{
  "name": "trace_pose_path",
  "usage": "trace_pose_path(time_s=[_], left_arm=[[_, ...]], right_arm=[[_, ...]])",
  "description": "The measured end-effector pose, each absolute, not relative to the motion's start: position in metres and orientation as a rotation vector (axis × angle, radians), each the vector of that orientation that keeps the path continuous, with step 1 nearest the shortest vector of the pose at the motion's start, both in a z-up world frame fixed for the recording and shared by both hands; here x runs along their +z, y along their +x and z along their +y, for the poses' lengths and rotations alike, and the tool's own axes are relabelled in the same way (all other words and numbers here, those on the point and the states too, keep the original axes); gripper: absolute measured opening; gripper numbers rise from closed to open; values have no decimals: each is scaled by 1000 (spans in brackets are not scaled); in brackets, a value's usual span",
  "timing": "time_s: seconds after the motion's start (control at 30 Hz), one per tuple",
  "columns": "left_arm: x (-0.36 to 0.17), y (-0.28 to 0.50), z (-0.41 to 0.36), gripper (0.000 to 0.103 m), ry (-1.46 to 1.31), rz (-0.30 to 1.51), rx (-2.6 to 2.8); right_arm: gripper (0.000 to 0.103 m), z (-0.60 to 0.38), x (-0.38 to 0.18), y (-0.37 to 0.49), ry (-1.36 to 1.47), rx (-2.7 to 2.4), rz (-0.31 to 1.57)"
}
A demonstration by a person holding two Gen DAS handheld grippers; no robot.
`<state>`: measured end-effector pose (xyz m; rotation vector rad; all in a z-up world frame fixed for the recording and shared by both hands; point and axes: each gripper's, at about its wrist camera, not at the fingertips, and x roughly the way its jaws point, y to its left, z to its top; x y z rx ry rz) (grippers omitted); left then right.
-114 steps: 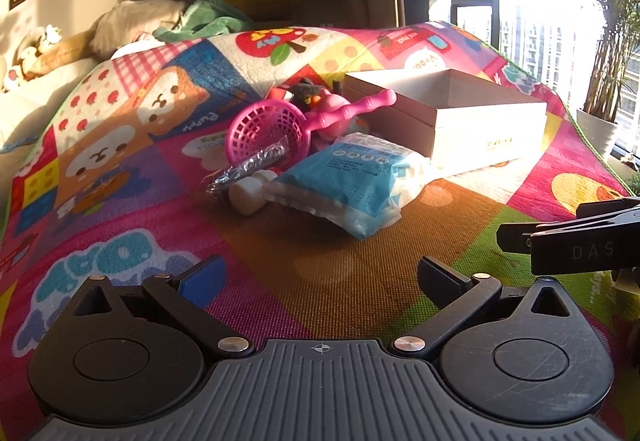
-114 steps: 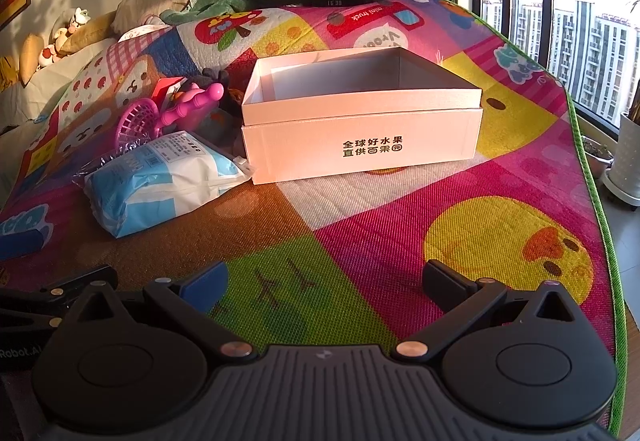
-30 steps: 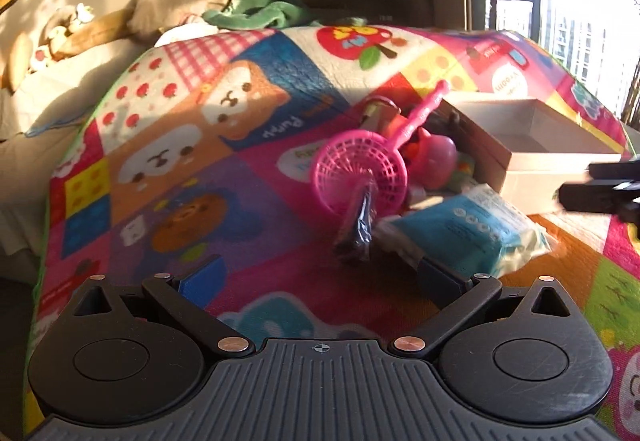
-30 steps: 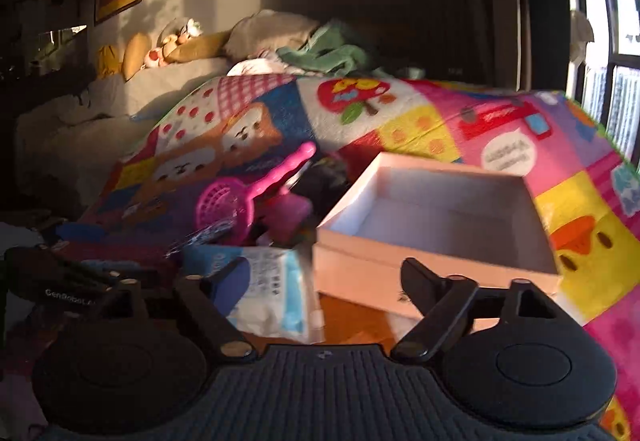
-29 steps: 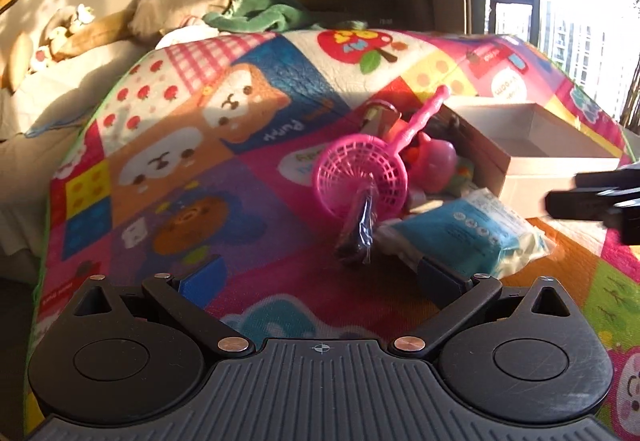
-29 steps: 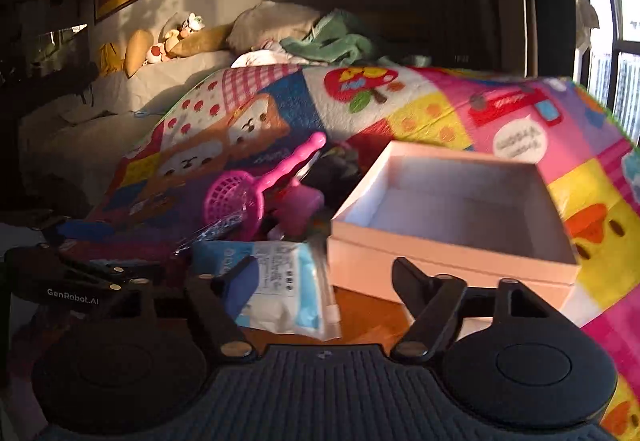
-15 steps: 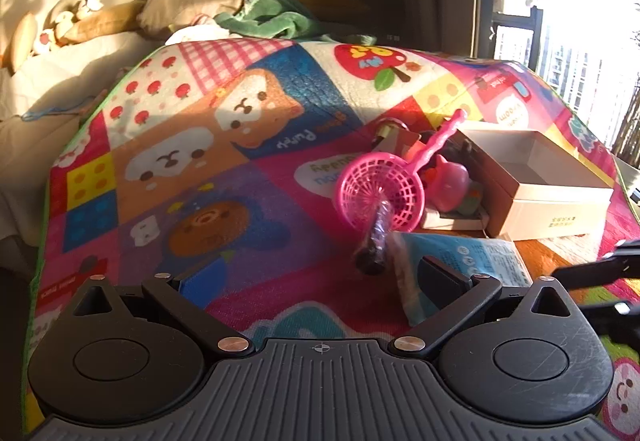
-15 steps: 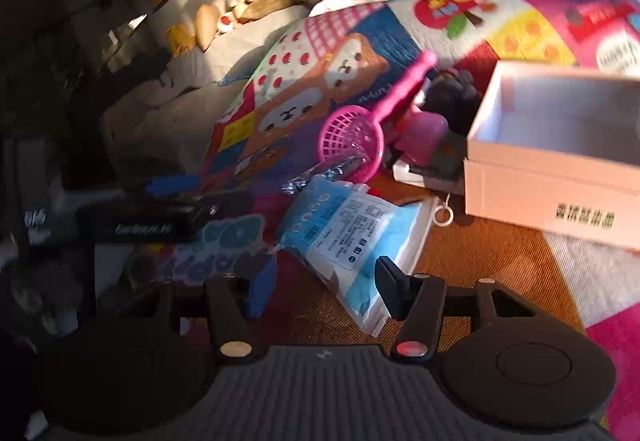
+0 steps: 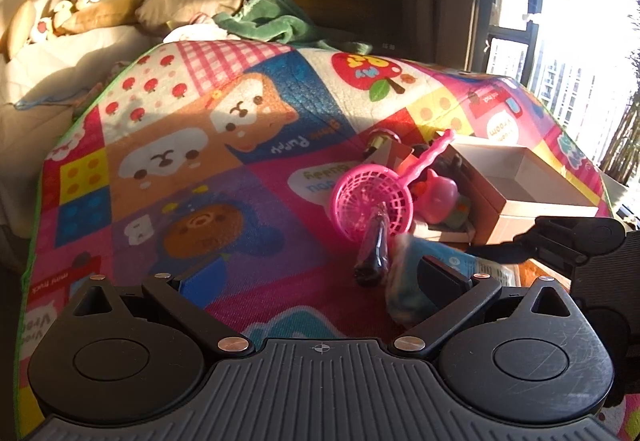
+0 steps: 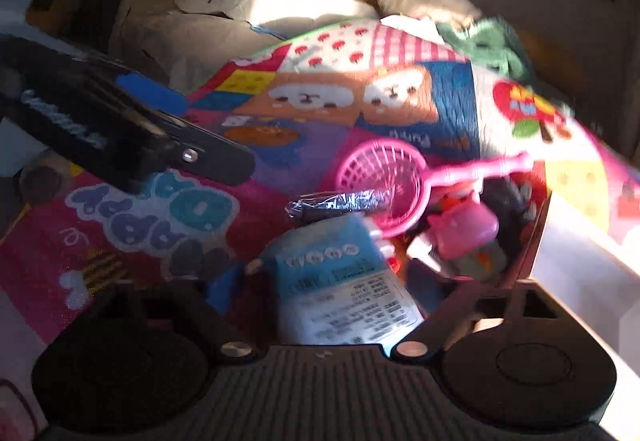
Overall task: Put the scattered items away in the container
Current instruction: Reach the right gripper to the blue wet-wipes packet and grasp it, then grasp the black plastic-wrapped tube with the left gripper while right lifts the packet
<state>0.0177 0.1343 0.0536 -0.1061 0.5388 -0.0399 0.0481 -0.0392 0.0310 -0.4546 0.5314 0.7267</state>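
Observation:
A blue and white packet [image 10: 340, 281] lies on the bright play mat, between the fingers of my right gripper [image 10: 340, 277]. Its jaws are opening, and I see a gap beside each pad. Just past the packet are a dark wrapped stick [image 10: 336, 203], a pink sieve scoop [image 10: 384, 185] and a pink toy [image 10: 464, 229]. The open pale box [image 9: 528, 177] stands to the right of that pile. My left gripper [image 9: 316, 273] hovers open over the mat, nothing between its fingers. In its view the packet [image 9: 412, 281] is blurred beside the right finger.
The mat [image 9: 180, 145] covers a bed with pillows and a green towel [image 9: 272, 25] at the far end. Soft toys [image 9: 60, 17] sit at the back left. A window [image 9: 580, 41] is on the right. The left gripper's body [image 10: 120, 133] crosses the upper left of the right wrist view.
My right gripper has swung left, rolled and dropped from facing the box to straddling the blue packet. In the left wrist view it has come in closer from the right.

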Motion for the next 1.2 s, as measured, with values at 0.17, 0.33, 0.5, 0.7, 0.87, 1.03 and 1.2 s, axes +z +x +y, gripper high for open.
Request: trace_pose_path(time_s=[0.17,0.33,0.5,0.7,0.87,1.03,1.2], left_arm=[[42,32,116,103,-57,559,-75],[28,49,92,71,23,604,-104],[24,66,81,76,52,588,-78],[15,90,86,64,43,639,-39],[12,94,85,48,46,656,-43],[19,84,81,27,47,626,-72],[36,54,63,26,46,585,-210]], right_arm=[[55,-84,29,27,-392,615,551],[55,-143,28,-2,-316,482,578],[62,-182,24,-17,-238,376,562],[83,-199,15,-13,-129,331,533],[85,-197,6,-4,-106,304,546],[92,-201,6,-5,-85,305,539],[95,-201,5,-1,-77,311,557]])
